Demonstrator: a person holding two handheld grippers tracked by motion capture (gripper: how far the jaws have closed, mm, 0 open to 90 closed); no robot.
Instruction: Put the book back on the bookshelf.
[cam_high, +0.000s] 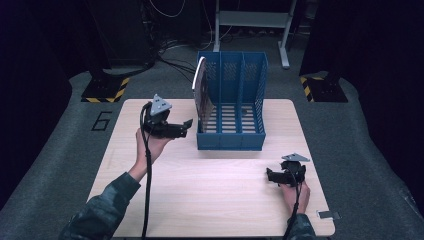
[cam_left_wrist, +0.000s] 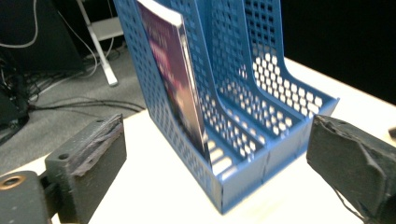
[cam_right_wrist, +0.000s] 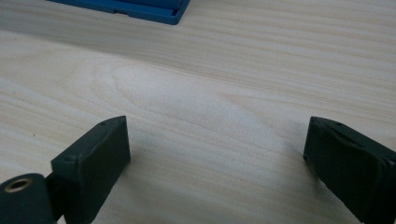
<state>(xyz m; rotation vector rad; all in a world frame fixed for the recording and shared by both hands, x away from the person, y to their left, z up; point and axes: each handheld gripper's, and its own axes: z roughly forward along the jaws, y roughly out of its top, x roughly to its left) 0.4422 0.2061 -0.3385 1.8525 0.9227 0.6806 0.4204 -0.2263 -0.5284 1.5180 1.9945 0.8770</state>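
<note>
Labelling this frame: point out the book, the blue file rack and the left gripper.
book (cam_left_wrist: 175, 74): left gripper view, on its purple cover.
blue file rack (cam_high: 230, 140): high view, on its front wall.
left gripper (cam_high: 188, 122): high view, midway between its open jaw tips.

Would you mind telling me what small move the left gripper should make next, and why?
Probably back it away from the rack and rest it on the table. The book already stands in the rack's left slot, leaning on the wall. The left gripper is open with nothing between its fingers, close beside the rack, so its job looks finished. The right gripper rests open on the table.
</note>
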